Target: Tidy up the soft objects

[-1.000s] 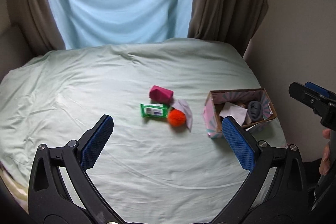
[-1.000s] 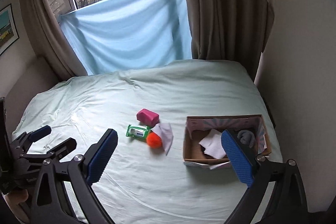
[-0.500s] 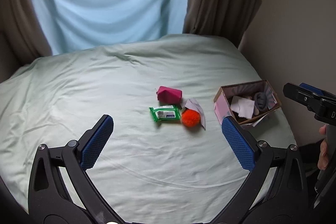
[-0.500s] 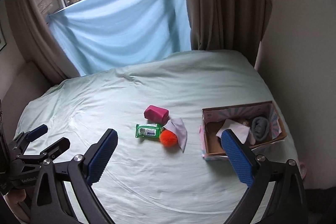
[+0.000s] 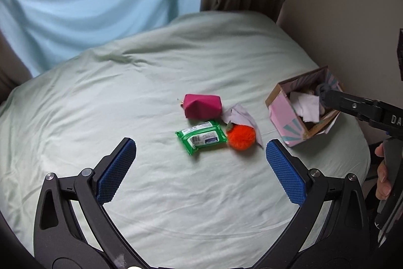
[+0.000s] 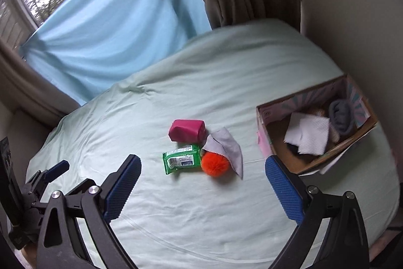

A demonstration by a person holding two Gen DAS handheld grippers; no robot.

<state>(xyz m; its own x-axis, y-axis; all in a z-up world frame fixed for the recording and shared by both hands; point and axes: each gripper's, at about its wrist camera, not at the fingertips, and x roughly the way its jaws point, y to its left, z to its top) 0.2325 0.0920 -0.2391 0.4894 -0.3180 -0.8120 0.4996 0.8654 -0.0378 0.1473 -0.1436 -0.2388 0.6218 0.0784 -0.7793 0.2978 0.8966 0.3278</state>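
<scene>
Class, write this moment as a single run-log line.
left tongs: open, empty | right tongs: open, empty | on bed: pink pouch, wipes pack, orange pompom, grey cloth | box: partly filled

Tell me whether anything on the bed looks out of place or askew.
Four soft things still lie loose mid-bed, outside the box: a pink pouch, a green wipes pack, an orange pom-pom and a grey cloth lying crumpled, partly under the pom-pom. The box sits skewed near the bed's edge. Nothing looks damaged.
</scene>
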